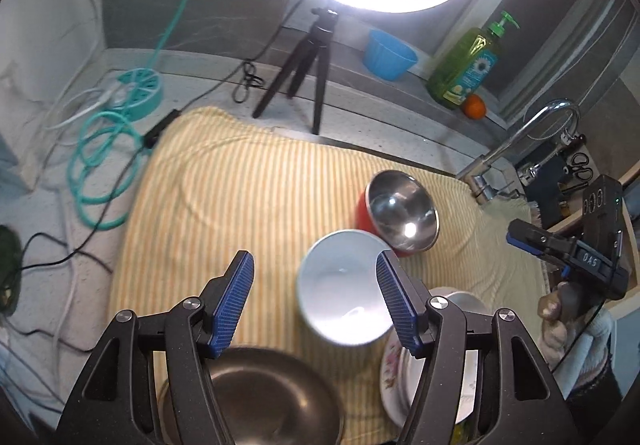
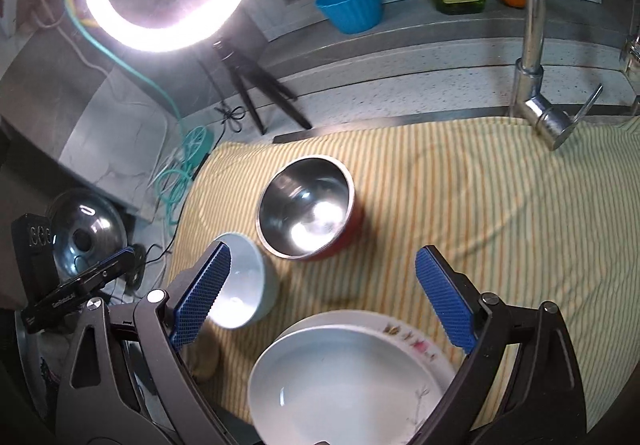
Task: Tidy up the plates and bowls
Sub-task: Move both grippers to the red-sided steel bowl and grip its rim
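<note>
So the dishes were all sitting on the striped towel (image 2: 460,205). The red bowl (image 2: 308,215) with the shiny steel inside sat mid-towel, and the pale blue bowl (image 2: 244,285) was just beside it at about 8 o'clock, nearly touching as far as I could tell. Toward 6 o'clock in the right wrist view there was a white dish (image 2: 340,385) resting on a floral plate (image 2: 416,341). The left view also showed a steel bowl (image 1: 260,397) down at its 6 o'clock.

The right gripper (image 2: 320,297) was spread wide and empty, hanging over bare towel between the bowls and the plates. The left gripper (image 1: 316,301) was about half open, also holding nothing, with the pale blue bowl showing between its fingers but not pinched.

My worry: that red bowl looked tipped on the soft towel, so a nudge from a finger could roll it into its neighbour. Steel rims are slick too, so a shallow pinch might slip.
</note>
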Demonstrator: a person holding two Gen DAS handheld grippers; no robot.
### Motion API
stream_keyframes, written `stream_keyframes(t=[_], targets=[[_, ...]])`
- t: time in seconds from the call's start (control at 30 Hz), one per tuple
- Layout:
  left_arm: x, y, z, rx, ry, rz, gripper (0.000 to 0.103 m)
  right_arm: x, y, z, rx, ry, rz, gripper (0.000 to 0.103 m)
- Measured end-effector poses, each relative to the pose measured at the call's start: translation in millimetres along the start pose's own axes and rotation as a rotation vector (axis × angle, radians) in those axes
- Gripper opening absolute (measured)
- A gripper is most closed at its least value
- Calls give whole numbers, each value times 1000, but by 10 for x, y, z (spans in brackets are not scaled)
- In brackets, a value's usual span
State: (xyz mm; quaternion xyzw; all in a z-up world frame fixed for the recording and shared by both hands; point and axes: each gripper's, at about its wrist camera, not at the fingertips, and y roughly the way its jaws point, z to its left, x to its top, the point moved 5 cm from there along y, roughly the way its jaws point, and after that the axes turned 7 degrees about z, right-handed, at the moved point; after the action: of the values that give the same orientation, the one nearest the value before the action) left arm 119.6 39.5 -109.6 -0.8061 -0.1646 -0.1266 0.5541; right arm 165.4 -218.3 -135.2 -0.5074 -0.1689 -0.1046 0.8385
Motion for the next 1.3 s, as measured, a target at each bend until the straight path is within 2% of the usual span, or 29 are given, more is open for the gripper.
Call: stream_keyframes(t=[0.17, 0.33, 0.43, 0.6, 0.7, 0.77, 0.83, 1.0, 1.07, 1.13, 1.27, 1.3], targets=[[234, 253, -153, -42, 2, 40, 63, 124, 149, -179, 11, 39, 22, 96], [407, 567, -245, -40, 16, 89, 63, 193, 315, -241, 32, 63, 54, 96], [474, 761, -249, -63, -19, 126, 60, 238, 416, -271, 48, 75, 77, 96], [547, 1010, -295, -80, -23, 171, 45, 305, 586, -309, 74, 85, 116, 92], [588, 1132, -301, -105, -41, 195, 34, 325, 685, -309, 94, 88, 143, 80], [610, 1196, -326, -106, -35, 204, 30, 336, 769, -323, 103, 94, 167, 66], [608, 1246, -368, -104, -17, 219, 26, 340, 837, -339, 108, 100, 184, 60], [589, 1353, -400, -88, 9, 251, 20, 326, 970, -371, 110, 106, 212, 55], [580, 1375, -400, -95, 9, 259, 18, 322, 1010, -372, 115, 108, 224, 46], [568, 1390, -413, -96, 15, 265, 16, 313, 1059, -353, 116, 102, 236, 42], [547, 1419, -444, -105, 25, 277, 14, 283, 1116, -339, 123, 102, 256, 22], [542, 1423, -449, -108, 27, 280, 14, 280, 1123, -339, 129, 106, 258, 21]])
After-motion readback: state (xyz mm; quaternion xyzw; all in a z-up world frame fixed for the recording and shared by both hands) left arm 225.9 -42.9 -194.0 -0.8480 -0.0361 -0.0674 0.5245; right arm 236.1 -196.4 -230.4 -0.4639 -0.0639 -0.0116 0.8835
